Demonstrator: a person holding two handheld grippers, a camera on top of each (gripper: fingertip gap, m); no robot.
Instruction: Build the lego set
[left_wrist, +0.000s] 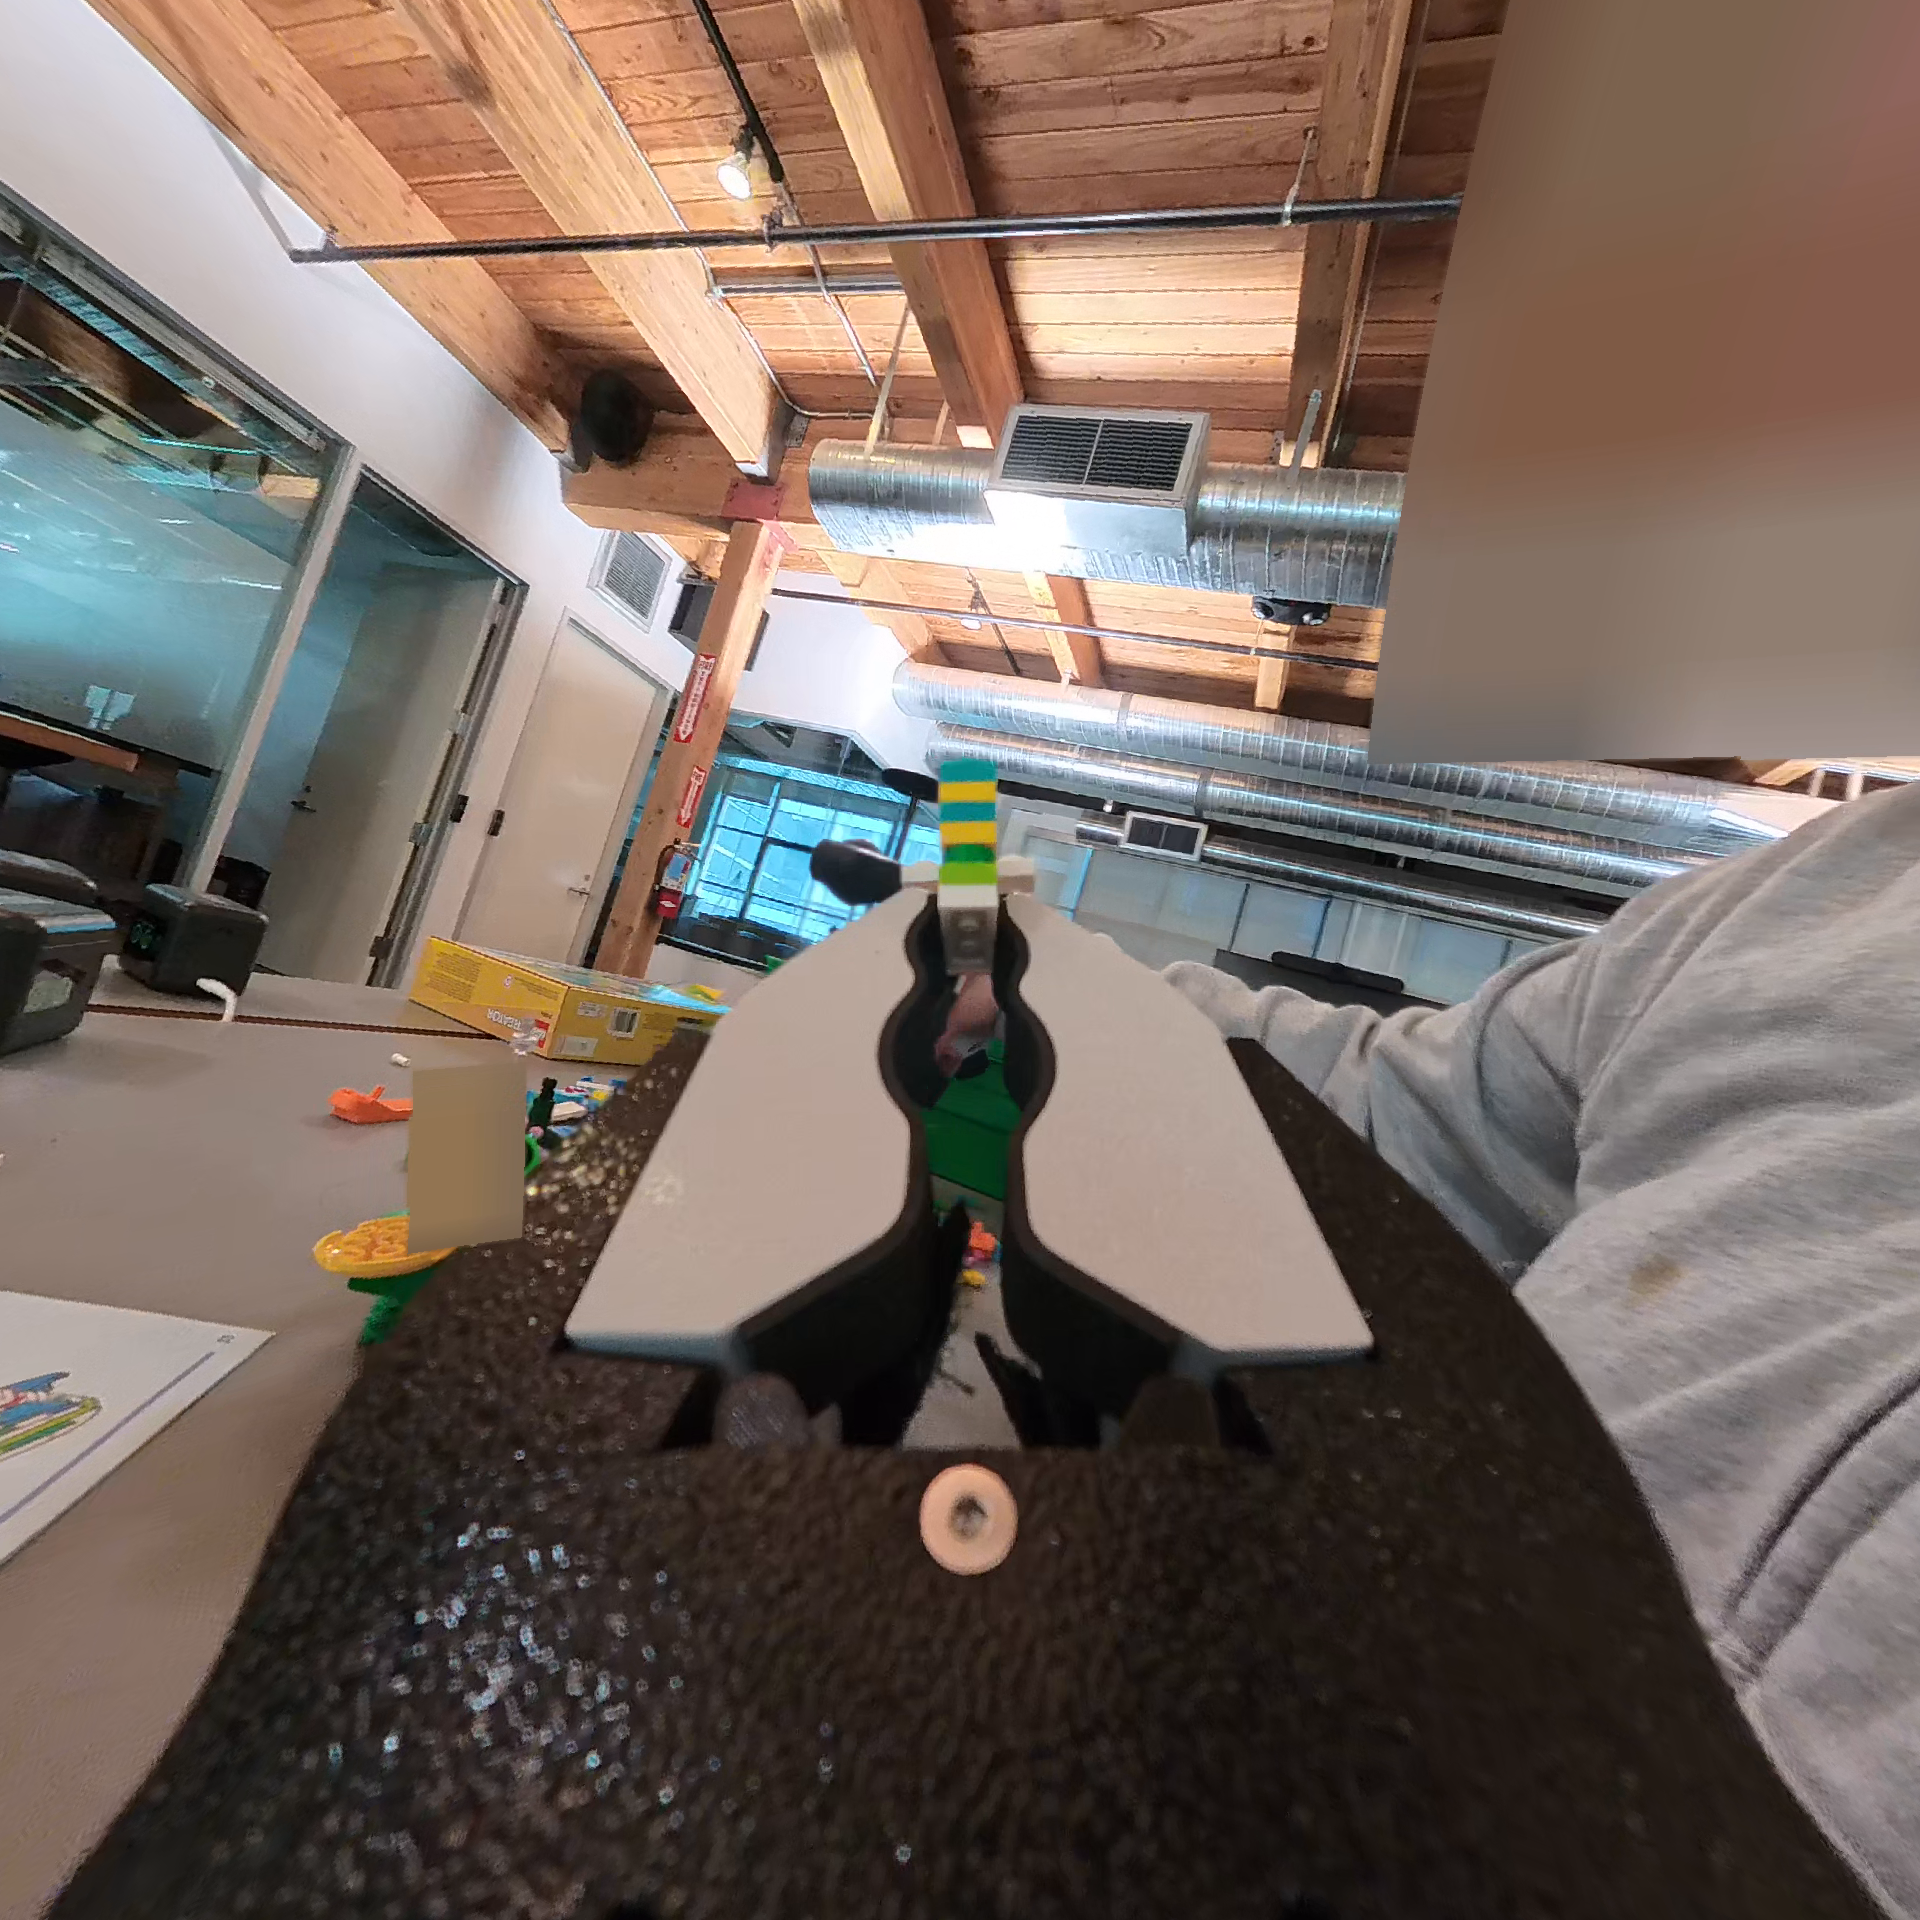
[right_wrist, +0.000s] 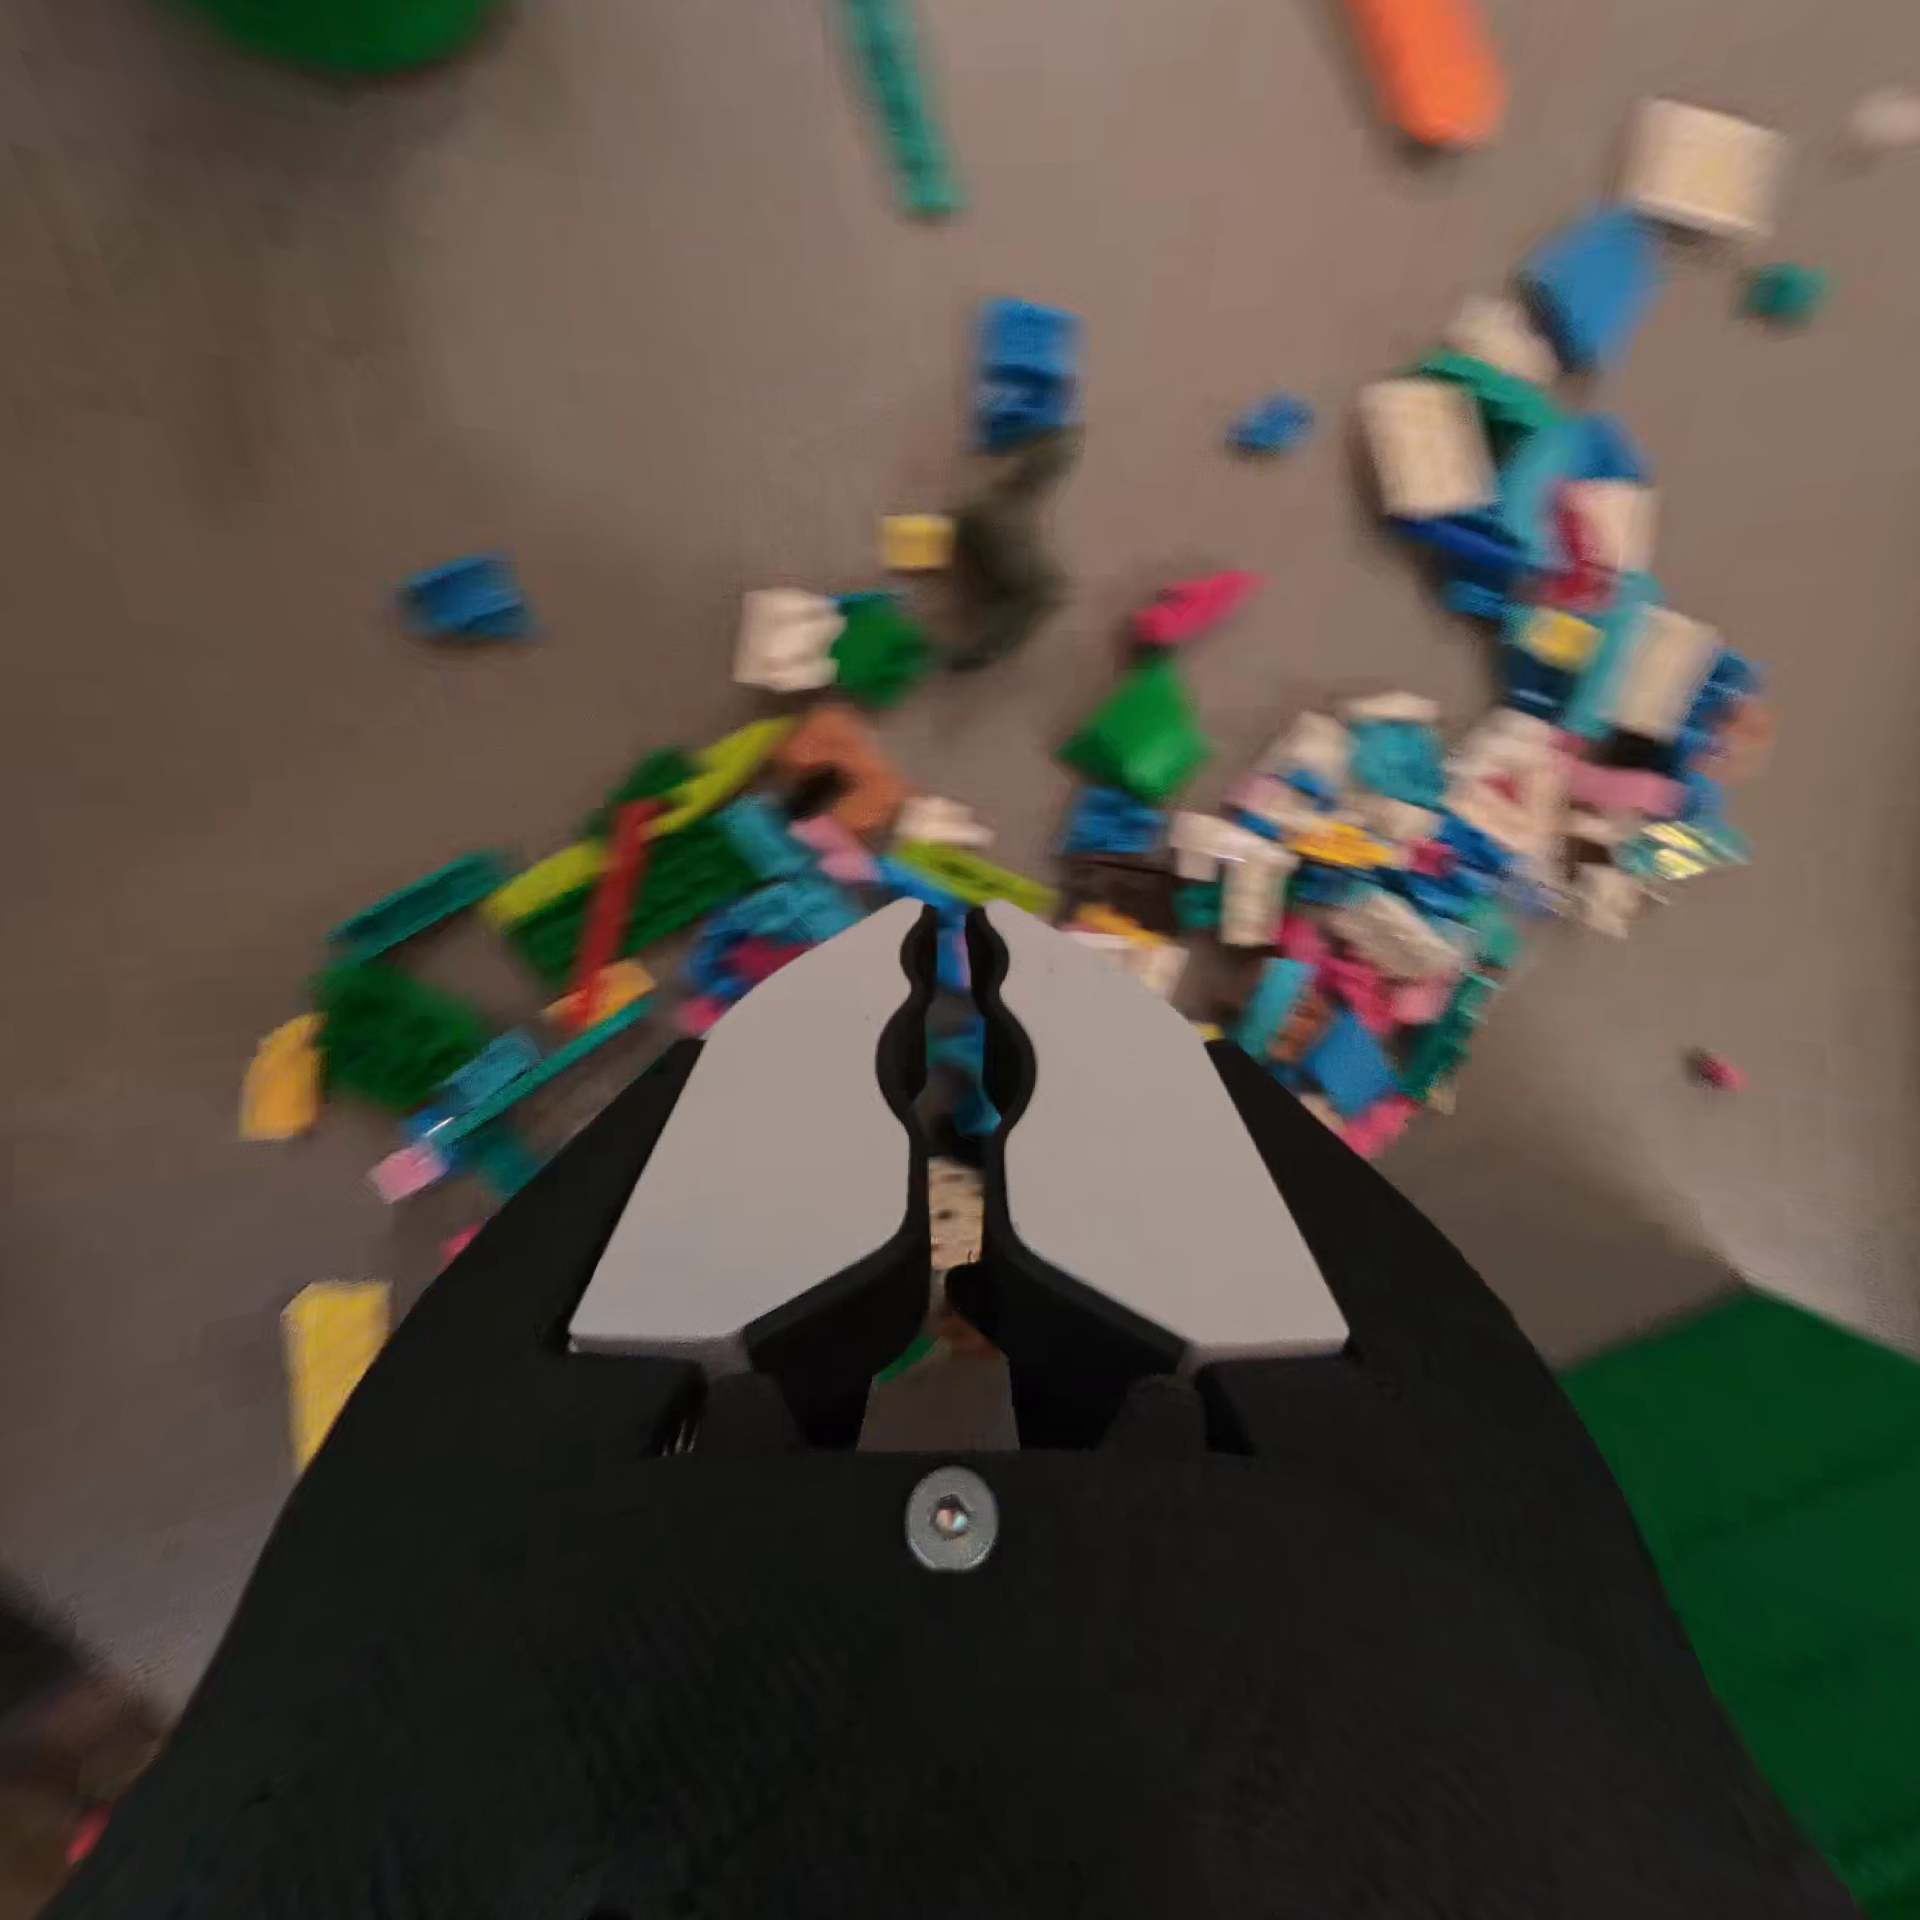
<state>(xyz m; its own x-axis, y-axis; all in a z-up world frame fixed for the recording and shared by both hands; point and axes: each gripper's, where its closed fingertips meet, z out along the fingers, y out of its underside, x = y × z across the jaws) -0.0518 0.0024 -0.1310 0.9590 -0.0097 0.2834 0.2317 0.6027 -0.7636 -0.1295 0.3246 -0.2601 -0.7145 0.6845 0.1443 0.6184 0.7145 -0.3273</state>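
Left gripper (left_wrist: 964, 920) clamped a striped brick stack (left_wrist: 966, 862), lower end hidden. Right gripper (right_wrist: 945, 920) hung nearly closed over a blurred brick pile (right_wrist: 1351, 852); grasp unclear.

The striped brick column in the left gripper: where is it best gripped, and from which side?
Probably at the white base block, as the left gripper has it now: fingers coming from below, pressing its two flat sides. The striped brick column stands upright beyond the tips, and the white crossbar above the base juts sideways, so higher up looks awkward.
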